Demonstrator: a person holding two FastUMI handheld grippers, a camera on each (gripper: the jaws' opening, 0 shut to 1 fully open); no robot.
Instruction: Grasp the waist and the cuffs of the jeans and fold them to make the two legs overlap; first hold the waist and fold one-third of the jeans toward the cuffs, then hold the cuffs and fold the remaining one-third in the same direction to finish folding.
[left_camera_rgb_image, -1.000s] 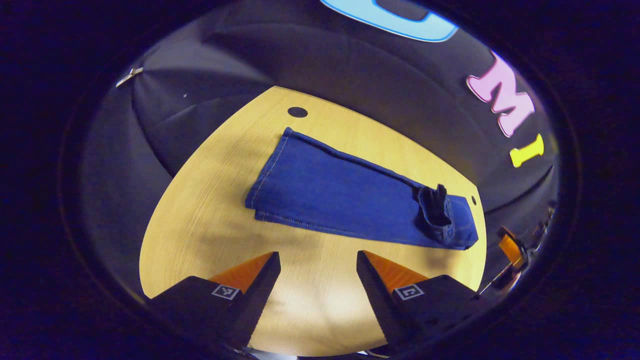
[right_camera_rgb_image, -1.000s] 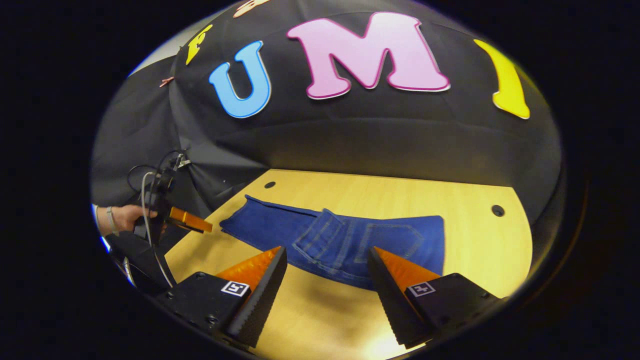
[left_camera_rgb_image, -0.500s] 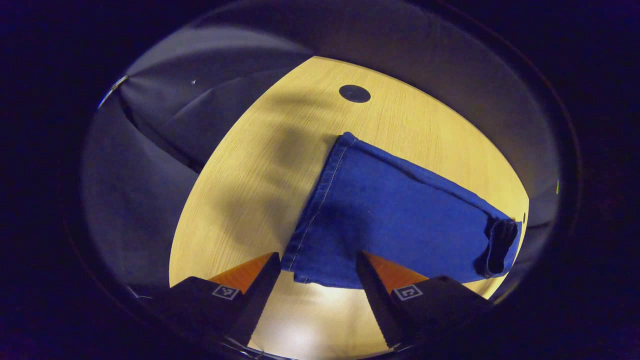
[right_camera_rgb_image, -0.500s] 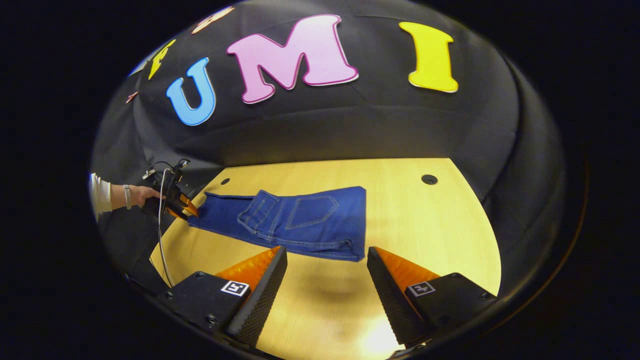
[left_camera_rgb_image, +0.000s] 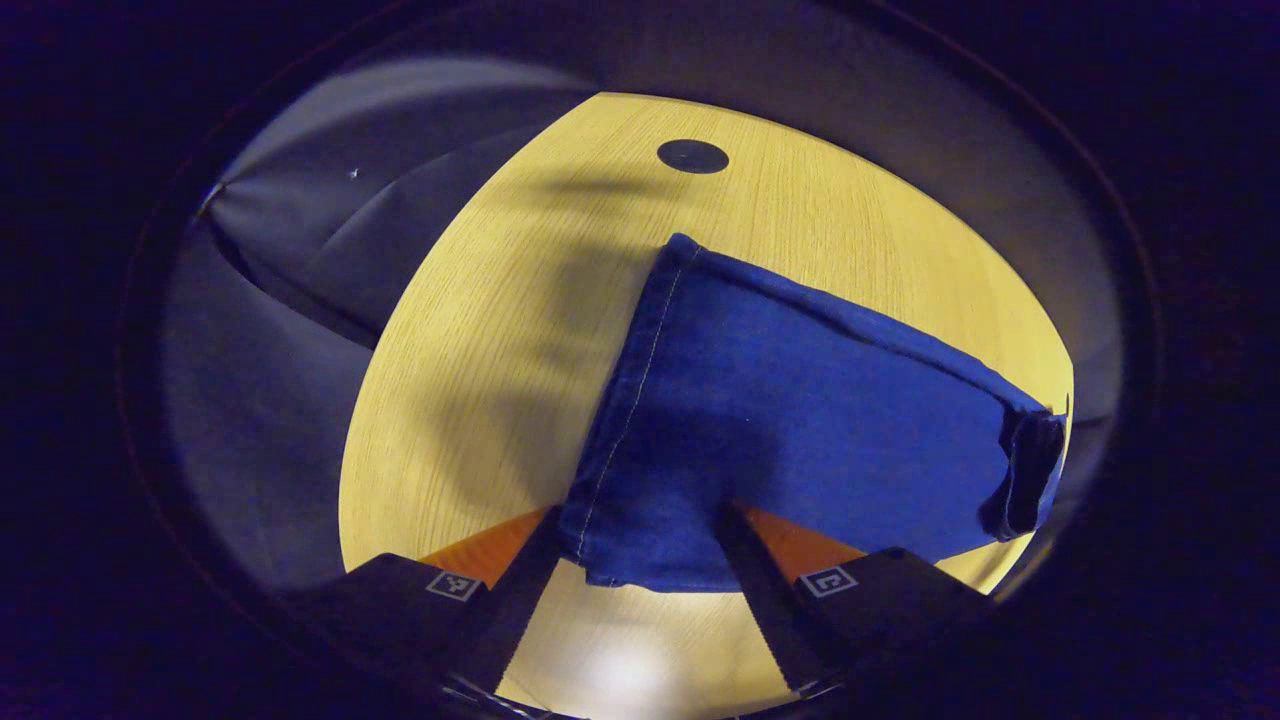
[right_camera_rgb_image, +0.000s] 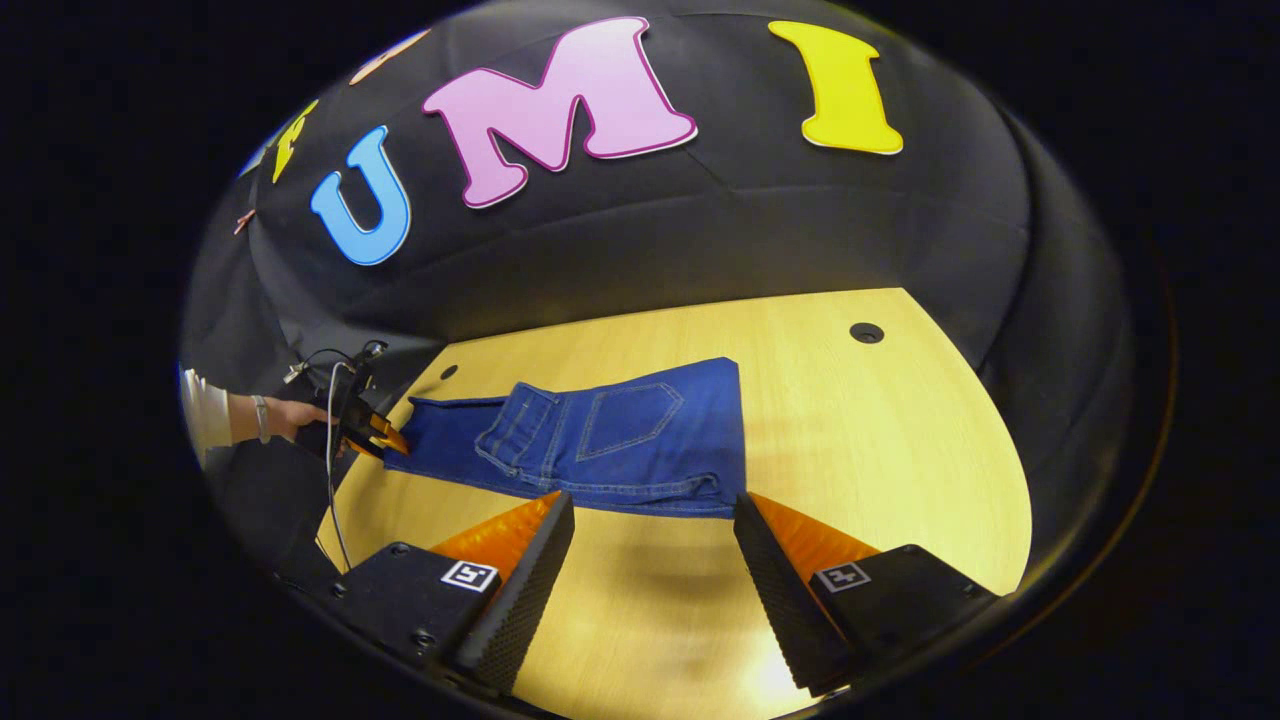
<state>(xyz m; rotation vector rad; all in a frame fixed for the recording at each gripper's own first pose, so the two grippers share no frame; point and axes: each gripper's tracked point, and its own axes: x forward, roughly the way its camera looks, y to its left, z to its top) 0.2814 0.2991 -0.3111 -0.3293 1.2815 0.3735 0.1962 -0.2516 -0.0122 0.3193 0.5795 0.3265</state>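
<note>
Jeans (right_camera_rgb_image: 600, 440) lie on the tabletop (right_camera_rgb_image: 880, 440), legs overlapped and waist third folded; my left tongs (left_camera_rgb_image: 640, 560) straddle the cuffs (left_camera_rgb_image: 620, 530) open, right tongs (right_camera_rgb_image: 650, 555) open and empty, cuff fold left.

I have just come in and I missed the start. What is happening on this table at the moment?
A person is folding blue jeans on a wooden table with a handheld gripper in each hand. The waist part is already folded over the legs, its back pocket facing up. The left gripper has its open fingers on either side of the cuff end, not yet closed on it. The right gripper hovers open over the table beside the folded waist end, holding nothing.
</note>
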